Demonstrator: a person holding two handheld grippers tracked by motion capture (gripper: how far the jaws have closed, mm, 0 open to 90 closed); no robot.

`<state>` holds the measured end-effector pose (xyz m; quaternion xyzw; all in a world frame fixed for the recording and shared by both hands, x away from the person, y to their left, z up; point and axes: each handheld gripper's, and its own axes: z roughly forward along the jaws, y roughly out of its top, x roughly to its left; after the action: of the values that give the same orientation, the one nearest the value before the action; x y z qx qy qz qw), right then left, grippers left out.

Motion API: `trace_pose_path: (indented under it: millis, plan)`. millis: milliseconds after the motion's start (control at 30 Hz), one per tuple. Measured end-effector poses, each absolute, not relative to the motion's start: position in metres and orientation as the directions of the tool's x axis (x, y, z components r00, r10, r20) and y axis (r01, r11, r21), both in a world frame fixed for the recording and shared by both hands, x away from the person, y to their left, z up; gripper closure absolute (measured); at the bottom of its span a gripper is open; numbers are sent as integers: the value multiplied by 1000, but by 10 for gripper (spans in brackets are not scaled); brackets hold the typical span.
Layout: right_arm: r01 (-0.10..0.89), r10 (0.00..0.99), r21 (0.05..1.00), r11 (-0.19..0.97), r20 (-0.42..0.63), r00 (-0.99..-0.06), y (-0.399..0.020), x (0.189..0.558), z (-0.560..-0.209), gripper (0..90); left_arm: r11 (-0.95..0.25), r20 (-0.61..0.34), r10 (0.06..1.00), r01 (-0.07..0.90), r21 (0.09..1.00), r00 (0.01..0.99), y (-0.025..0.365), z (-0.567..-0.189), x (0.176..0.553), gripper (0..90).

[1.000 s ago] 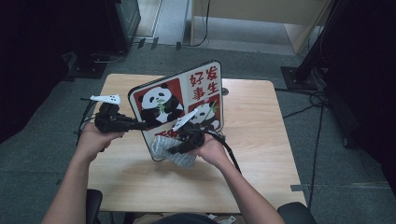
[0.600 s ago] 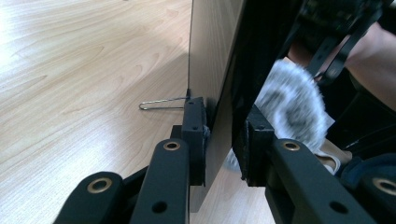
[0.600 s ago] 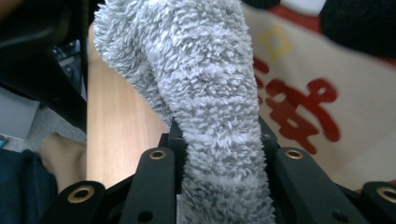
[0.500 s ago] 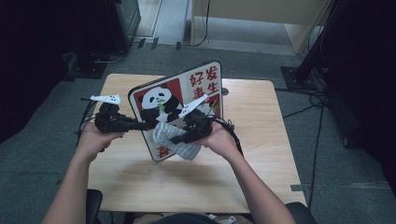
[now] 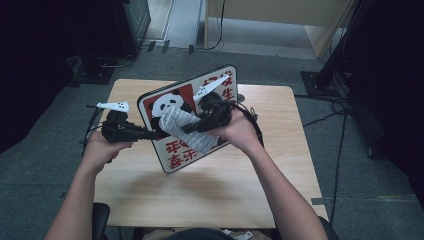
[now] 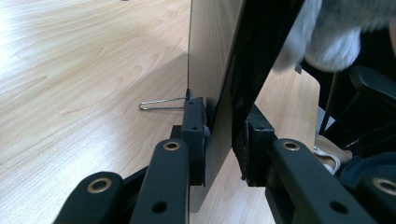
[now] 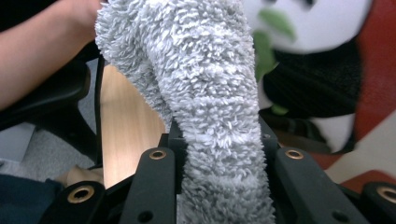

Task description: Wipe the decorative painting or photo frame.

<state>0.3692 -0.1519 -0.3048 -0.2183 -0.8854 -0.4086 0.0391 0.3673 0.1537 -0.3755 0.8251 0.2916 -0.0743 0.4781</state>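
A framed panda picture board [image 5: 177,152] with red characters stands tilted above the wooden table [image 5: 200,195]. My left gripper [image 5: 150,134] is shut on its left edge; in the left gripper view the two pads [image 6: 194,135] clamp the thin board [image 6: 243,56] edge-on. My right gripper [image 5: 189,129] is shut on a grey fluffy cloth [image 5: 180,125], which lies against the board's face beside the panda. In the right gripper view the cloth [image 7: 210,93] rises between the jaws, with the panda print [image 7: 327,84] just behind it.
A thin wire stand [image 6: 161,103] juts from the board's back over the tabletop [image 6: 70,70]. Cables [image 5: 330,107] trail across the grey floor to the right of the table. A dark cabinet [image 5: 132,20] stands at the back left.
The right gripper has risen with the cloth, sliding it from the board's lower part up towards the panda. The left gripper and the board have kept still.
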Motion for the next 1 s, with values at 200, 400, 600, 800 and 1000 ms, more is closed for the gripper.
trace_pose_path:
  millis: [200,400,600,800,1000]
  plan:
    - [405,363,713,573,222,-905,-148,378,-277,700,-379,-399,404,548,746,823,154,-376,367,753]
    - [391,367,719,574,200,-908,-141,385,-250,699,-380,-395,404,544,748,825,154,-376,367,754]
    - [369,365,738,565,177,-914,-129,392,-223,697,-377,-395,404,543,750,825,154,-376,367,754]
    - [353,378,740,572,144,-914,-111,402,-201,694,-377,-393,404,542,751,826,154,-376,367,754]
    - [348,401,752,560,122,-908,-89,414,-191,692,-377,-391,400,537,755,829,154,-376,367,754]
